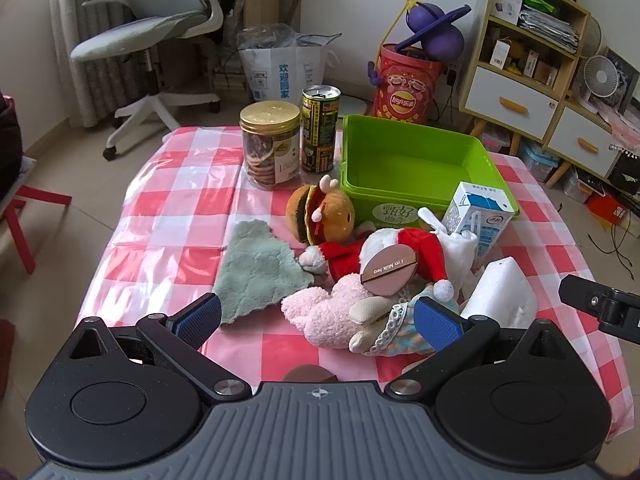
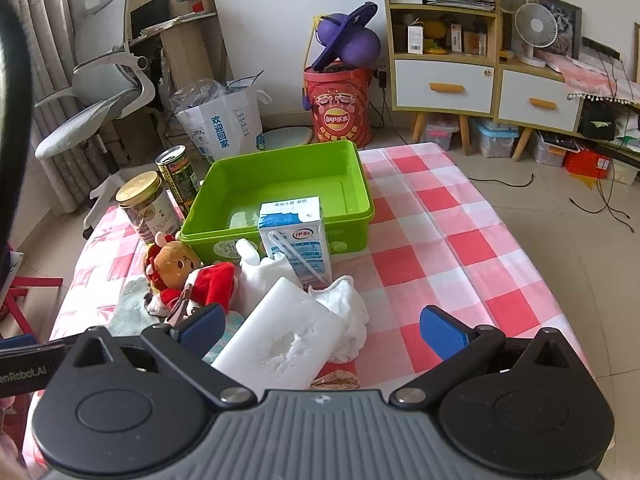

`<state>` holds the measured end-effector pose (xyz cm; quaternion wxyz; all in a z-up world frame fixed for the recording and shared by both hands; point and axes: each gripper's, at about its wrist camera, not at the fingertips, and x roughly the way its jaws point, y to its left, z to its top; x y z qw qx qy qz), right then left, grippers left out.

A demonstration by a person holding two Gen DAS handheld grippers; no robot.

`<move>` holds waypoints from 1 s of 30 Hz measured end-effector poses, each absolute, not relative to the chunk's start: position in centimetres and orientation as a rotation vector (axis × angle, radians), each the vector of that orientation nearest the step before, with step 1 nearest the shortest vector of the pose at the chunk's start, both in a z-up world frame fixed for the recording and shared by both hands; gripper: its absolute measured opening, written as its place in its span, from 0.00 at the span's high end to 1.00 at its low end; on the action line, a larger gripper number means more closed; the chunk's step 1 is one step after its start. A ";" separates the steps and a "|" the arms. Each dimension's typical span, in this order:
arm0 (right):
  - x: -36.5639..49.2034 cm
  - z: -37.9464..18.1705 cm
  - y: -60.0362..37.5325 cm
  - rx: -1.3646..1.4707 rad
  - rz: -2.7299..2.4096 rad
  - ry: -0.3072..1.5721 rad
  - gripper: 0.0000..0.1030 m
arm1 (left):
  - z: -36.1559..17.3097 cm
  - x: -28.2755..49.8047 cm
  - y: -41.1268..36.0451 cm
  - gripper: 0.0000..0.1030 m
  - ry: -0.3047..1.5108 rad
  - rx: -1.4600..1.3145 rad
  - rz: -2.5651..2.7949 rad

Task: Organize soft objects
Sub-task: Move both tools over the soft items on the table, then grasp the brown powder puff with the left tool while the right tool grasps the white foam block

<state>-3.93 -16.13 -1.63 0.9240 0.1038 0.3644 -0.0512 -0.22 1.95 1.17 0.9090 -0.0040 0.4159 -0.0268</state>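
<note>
An empty green bin (image 1: 416,160) stands at the table's far side; it also shows in the right wrist view (image 2: 280,196). In front of it lie a burger plush (image 1: 320,212), a Santa-dressed plush (image 1: 384,252), a pink plush doll (image 1: 340,316), a green fuzzy cloth (image 1: 260,272), a white cloth (image 2: 344,312) and a white foam block (image 2: 284,340). My left gripper (image 1: 316,320) is open, with the pink doll between its fingers. My right gripper (image 2: 320,330) is open, with the foam block and white cloth between its fingers.
A milk carton (image 2: 296,240) stands against the bin's front. A cookie jar (image 1: 272,144) and a tall can (image 1: 320,128) stand left of the bin. The checked tablecloth (image 2: 440,240) covers the table. An office chair, bags and shelves stand beyond.
</note>
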 end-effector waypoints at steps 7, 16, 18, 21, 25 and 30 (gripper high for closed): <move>-4.1 -1.6 -16.5 0.241 -0.087 0.751 0.22 | 0.7 -0.2 2.9 0.05 0.838 -0.005 -0.066; -3.7 -2.6 -17.8 0.358 -0.041 0.803 0.22 | -0.4 -0.1 5.3 0.05 0.824 -0.031 -0.127; -3.4 -3.1 -17.9 0.396 -0.028 0.823 0.22 | -0.9 -0.3 5.7 0.05 0.823 -0.026 -0.138; -2.8 -4.2 -18.0 0.444 -0.010 0.868 0.22 | -2.0 -0.5 6.3 0.05 0.839 -0.030 -0.189; -1.9 -6.0 -18.5 0.552 0.016 0.931 0.22 | -3.7 -0.7 6.7 0.06 0.862 0.000 -0.260; -1.1 -6.8 -18.1 0.592 0.019 0.937 0.22 | -5.6 -1.5 6.3 0.14 0.881 0.050 -0.350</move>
